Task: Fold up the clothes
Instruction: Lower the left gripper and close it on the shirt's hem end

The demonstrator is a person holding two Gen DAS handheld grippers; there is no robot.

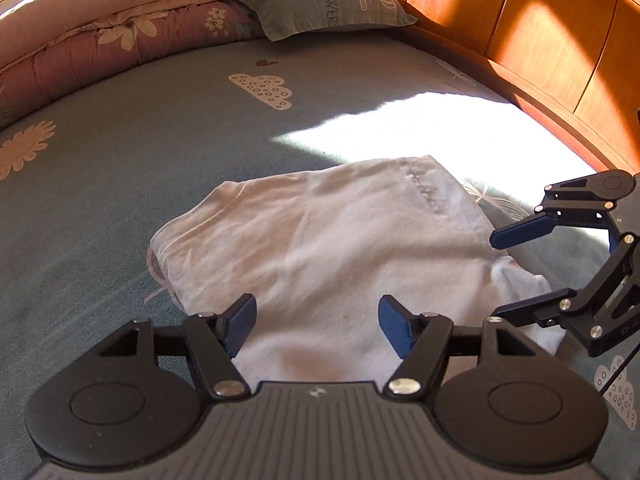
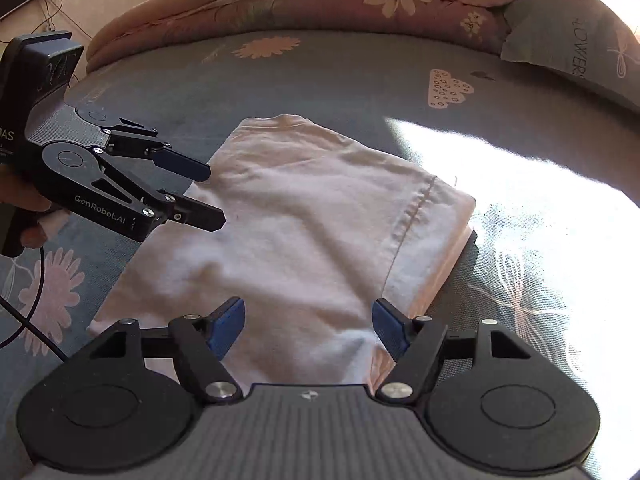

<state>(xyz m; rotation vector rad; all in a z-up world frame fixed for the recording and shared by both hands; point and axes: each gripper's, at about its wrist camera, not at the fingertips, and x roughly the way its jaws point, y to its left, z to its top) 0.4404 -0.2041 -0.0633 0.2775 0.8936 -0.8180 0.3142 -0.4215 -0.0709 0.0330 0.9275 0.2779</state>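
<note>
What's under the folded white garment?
The white garment lies flat on the blue patterned bedsheet, which shows all around it. A pink line of the sheet's print runs under its edge in the left wrist view. Whatever else lies beneath is covered.

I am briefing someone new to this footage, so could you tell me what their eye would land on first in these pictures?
First, the folded white garment lying in the middle of the blue patterned bed sheet. Next, the glaring patch of sunlight on the sheet just beyond it, towards the wooden headboard. Then the two open grippers poised over the cloth: the left gripper at its near edge, the right gripper beside it, neither holding anything.
</note>
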